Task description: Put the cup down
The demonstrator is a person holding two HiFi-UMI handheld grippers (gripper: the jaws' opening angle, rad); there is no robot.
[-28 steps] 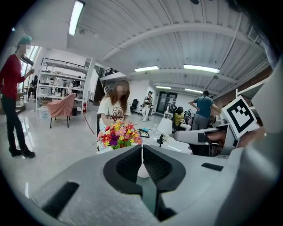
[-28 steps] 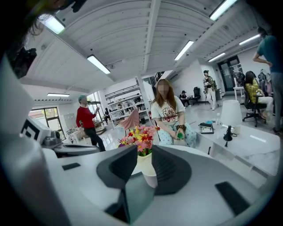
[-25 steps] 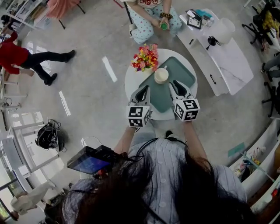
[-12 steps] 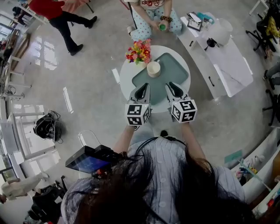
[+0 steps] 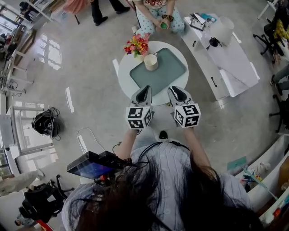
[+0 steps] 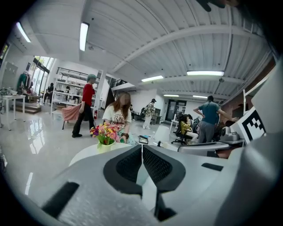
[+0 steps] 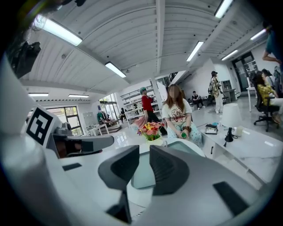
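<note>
A cream cup point(image 5: 151, 62) stands upright on the far left part of a teal tray point(image 5: 167, 70), which lies on a round white table point(image 5: 124, 79). No gripper touches the cup. My left gripper point(image 5: 144, 90) hovers at the table's near edge with its pads together and nothing in them; the left gripper view shows its jaws point(image 6: 142, 150) closed to a thin line. My right gripper point(image 5: 175, 90) hangs beside it, also at the near edge. Its jaws point(image 7: 144, 154) keep a narrow gap, empty, with the tray point(image 7: 146, 170) seen through it.
A vase of flowers point(image 5: 137, 44) stands on the table behind the cup. A person sits on the far side point(image 5: 156, 13). A white bench with a lamp point(image 5: 221, 29) runs along the right. A black bag point(image 5: 45, 124) lies on the floor at left.
Both grippers have drawn back from over the tray near the cup to the table's near edge. The cup stays on the tray. A person in red has walked out of the head view.
</note>
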